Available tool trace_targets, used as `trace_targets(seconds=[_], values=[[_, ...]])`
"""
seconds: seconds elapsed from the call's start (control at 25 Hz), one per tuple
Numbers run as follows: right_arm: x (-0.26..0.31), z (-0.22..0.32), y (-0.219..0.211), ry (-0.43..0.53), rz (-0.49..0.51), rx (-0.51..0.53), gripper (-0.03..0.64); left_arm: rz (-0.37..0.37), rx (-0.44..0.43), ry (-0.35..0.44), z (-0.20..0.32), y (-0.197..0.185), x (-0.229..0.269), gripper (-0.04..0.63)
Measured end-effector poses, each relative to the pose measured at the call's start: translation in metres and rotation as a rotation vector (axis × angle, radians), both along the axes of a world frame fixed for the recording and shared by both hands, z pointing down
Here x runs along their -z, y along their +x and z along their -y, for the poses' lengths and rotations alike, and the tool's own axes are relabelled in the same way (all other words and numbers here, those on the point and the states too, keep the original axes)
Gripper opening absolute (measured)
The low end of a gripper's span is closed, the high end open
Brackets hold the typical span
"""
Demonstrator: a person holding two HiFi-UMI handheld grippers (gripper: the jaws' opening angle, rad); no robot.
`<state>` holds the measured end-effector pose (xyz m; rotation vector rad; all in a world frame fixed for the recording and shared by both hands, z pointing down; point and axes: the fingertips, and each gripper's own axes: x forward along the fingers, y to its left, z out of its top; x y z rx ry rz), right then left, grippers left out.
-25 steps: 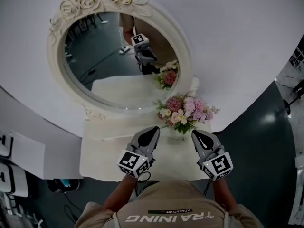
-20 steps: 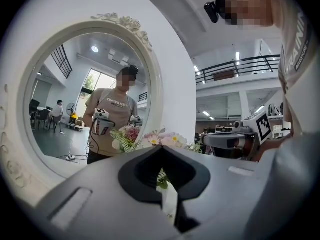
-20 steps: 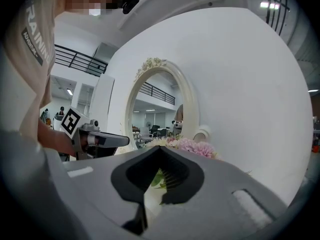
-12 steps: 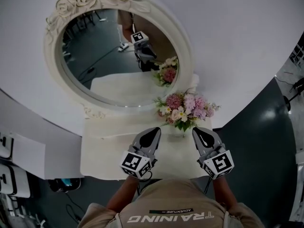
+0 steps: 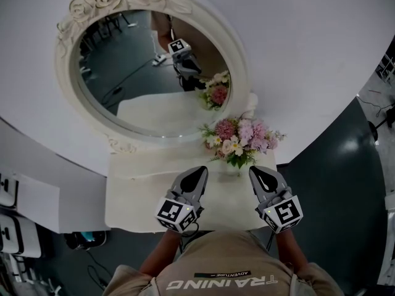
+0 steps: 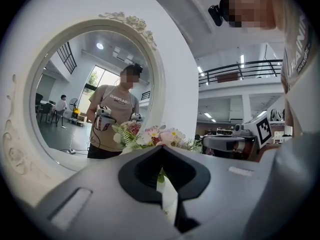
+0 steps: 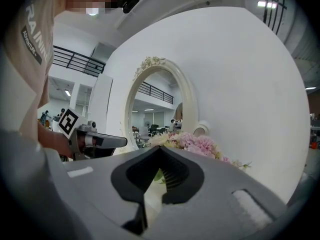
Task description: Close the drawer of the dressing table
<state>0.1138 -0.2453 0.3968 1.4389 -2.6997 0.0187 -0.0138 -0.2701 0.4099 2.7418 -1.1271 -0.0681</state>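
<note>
The cream dressing table [image 5: 133,199] stands against the white wall; its drawer is out of sight below the top and my body. My left gripper [image 5: 201,170] and right gripper [image 5: 254,171] hover side by side over the table's front half, both pointing at the wall. Both are shut, tips touching, with nothing between them. In the left gripper view the left gripper [image 6: 160,148] points at the flowers [image 6: 150,134], with the right gripper [image 6: 227,144] beside it. The right gripper [image 7: 161,148] faces the same bouquet [image 7: 192,143] in the right gripper view.
A vase of pink and white flowers [image 5: 241,139] stands at the back right of the tabletop, just beyond the gripper tips. A large oval mirror [image 5: 129,73] with a carved rose frame leans behind it. White panels [image 5: 24,202] and dark floor [image 5: 333,184] flank the table.
The head view has shifted slightly, so the mirror sits a little more to the left. Both grippers hold nearly the same place above the table.
</note>
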Motion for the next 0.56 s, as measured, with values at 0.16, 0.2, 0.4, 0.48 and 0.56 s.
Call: trace_targets(seconds=[0.16, 0.2, 0.4, 0.48, 0.56], values=[[-0.0005, -0.0016, 0.0003, 0.001, 0.004, 0.0, 0.002, 0.004, -0.001, 0.001, -0.0024, -0.0007, 0.0001, 0.015], [-0.0005, -0.002, -0.0001, 0.001, 0.002, 0.001, 0.002, 0.005, 0.0, 0.002, -0.0027, -0.0011, 0.0, 0.015], [-0.0008, -0.0044, -0.002, 0.0, -0.011, 0.008, 0.002, 0.003, 0.009, 0.0, -0.0038, -0.0033, -0.0008, 0.015], [-0.0012, -0.0045, -0.0014, 0.0, -0.012, 0.007, 0.002, 0.001, 0.009, -0.001, -0.0042, -0.003, -0.0017, 0.015], [-0.0024, -0.0044, -0.0006, -0.001, -0.011, 0.004, 0.002, 0.001, 0.006, -0.003, -0.0045, -0.0026, -0.0027, 0.015]])
